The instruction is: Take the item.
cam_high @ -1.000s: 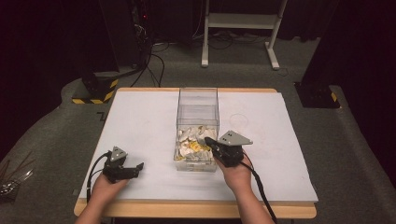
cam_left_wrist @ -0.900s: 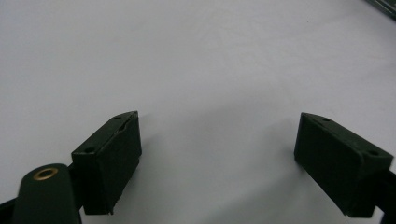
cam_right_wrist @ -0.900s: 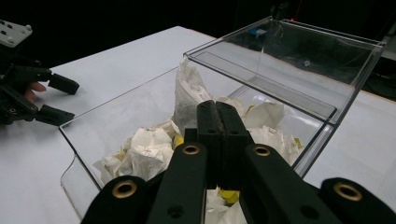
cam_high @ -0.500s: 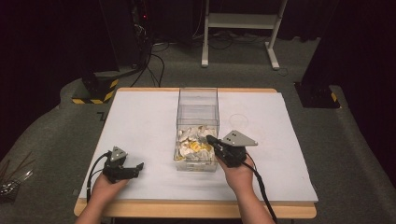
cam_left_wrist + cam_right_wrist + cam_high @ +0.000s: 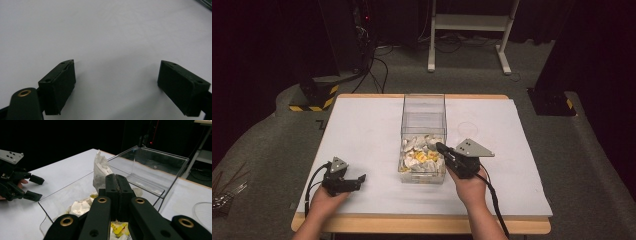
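The white crumpled paper sachet (image 5: 101,171) is clamped between the closed jaws of the right gripper (image 5: 116,180) and stands upright above the open top of the clear rectangular plastic bin (image 5: 160,192). In the right gripper view the sachet rises from the jaw tips, over the near half of the bin.

The bin (image 5: 424,107) sits at the centre of the white-covered table (image 5: 362,130). Its near half holds a loose pile of white and yellow paper sachets (image 5: 421,154); its far half shows bare floor through the walls. In the right gripper view the pile (image 5: 80,207) lies below the jaws, with a yellow piece directly under them.

In the high view the right gripper (image 5: 441,147) reaches over the bin's near right wall, held by the person's right hand (image 5: 472,187).

The left gripper (image 5: 360,178) rests on the table well apart from the bin, near the front left edge, held by the person's left hand (image 5: 326,202). Its jaws stand wide apart with nothing between them; the left gripper view shows bare white table surface (image 5: 112,37) between the two pads.

A faint circular mark (image 5: 468,127) lies on the table just right of the bin.
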Available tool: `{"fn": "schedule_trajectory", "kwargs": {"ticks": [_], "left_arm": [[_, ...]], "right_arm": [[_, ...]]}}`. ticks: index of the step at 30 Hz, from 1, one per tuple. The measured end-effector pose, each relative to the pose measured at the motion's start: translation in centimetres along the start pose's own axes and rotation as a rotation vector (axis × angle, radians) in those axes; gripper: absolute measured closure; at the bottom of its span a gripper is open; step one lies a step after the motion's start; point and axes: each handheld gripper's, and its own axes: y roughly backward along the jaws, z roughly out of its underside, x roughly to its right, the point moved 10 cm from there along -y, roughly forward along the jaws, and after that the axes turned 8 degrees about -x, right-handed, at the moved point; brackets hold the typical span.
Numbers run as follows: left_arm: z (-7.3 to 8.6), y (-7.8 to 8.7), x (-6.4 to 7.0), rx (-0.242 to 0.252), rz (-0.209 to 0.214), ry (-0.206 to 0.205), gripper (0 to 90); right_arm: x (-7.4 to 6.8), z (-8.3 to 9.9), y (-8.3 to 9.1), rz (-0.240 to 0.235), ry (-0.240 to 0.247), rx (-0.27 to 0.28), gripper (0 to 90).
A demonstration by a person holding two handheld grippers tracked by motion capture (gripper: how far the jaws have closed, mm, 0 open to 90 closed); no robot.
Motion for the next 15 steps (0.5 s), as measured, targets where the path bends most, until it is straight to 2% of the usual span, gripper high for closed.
{"fn": "schedule_trajectory", "kwargs": {"ticks": [15], "left_arm": [[0.0,0.0,0.0,0.000,0.000,0.000,15.2]], "right_arm": [[1.5,-0.6,1.6,0.042,-0.021,0.031,89.7]]}}
